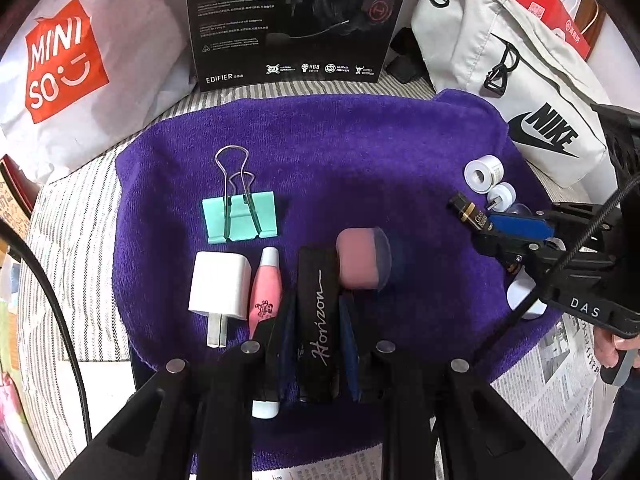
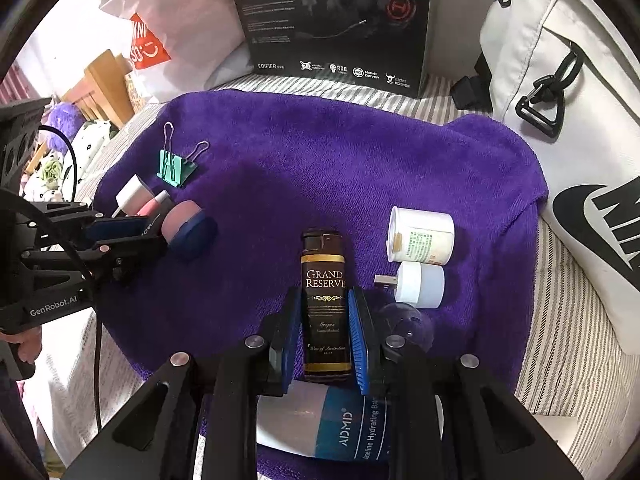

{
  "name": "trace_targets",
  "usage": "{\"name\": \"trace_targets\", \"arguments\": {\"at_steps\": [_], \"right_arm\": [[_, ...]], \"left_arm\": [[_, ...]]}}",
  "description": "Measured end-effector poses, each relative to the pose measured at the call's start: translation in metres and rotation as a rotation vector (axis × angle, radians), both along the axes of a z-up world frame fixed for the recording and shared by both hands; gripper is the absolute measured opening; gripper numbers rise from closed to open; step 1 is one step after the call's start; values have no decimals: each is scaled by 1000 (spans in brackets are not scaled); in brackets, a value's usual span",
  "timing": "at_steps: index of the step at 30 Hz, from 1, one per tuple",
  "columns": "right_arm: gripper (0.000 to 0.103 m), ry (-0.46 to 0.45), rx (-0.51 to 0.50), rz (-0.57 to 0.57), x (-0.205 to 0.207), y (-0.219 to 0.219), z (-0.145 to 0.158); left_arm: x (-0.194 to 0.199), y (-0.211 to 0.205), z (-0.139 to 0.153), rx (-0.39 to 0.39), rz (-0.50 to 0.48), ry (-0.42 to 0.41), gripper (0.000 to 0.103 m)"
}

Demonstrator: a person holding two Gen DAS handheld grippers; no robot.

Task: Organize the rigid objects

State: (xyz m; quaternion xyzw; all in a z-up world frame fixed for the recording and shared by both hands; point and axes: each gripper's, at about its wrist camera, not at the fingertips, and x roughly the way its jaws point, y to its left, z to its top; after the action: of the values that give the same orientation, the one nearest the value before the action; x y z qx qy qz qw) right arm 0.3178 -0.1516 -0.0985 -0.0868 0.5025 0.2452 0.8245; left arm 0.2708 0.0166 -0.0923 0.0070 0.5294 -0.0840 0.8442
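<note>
My left gripper [image 1: 318, 332] is shut on a black "Horizon" brush [image 1: 320, 312] with a pink and blue head [image 1: 362, 258], over the purple towel [image 1: 340, 152]. A pink tube [image 1: 266, 280], a white charger plug [image 1: 218, 284] and a teal binder clip [image 1: 240, 216] lie to its left. My right gripper [image 2: 324, 334] is shut on a dark "Grand Reserve" lighter [image 2: 325, 300]. A white jar [image 2: 420, 240] and a small white plug [image 2: 420, 284] lie to its right. A blue ADMD balm tube [image 2: 340, 428] lies under the gripper.
A black Edifier box [image 1: 296, 20] stands behind the towel. A Miniso bag [image 1: 68, 68] is at the back left, a white Nike bag [image 1: 532, 92] at the right. A clear dome [image 2: 404, 322] sits beside my right fingers. Newspaper [image 1: 560, 372] lies under the towel's near right.
</note>
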Motion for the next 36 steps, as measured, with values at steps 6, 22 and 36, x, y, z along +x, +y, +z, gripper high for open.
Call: {"name": "trace_targets", "arguments": {"at_steps": [6, 22, 36], "right_arm": [[25, -9, -18, 38, -4, 0, 0], [48, 5, 20, -34, -35, -28, 30], [88, -102, 16, -191, -121, -58, 84]], "left_arm": [[-7, 4, 1, -6, -11, 2, 21], [-34, -3, 15, -28, -30, 6, 56], [-103, 6, 57, 2, 70, -94, 89]]}}
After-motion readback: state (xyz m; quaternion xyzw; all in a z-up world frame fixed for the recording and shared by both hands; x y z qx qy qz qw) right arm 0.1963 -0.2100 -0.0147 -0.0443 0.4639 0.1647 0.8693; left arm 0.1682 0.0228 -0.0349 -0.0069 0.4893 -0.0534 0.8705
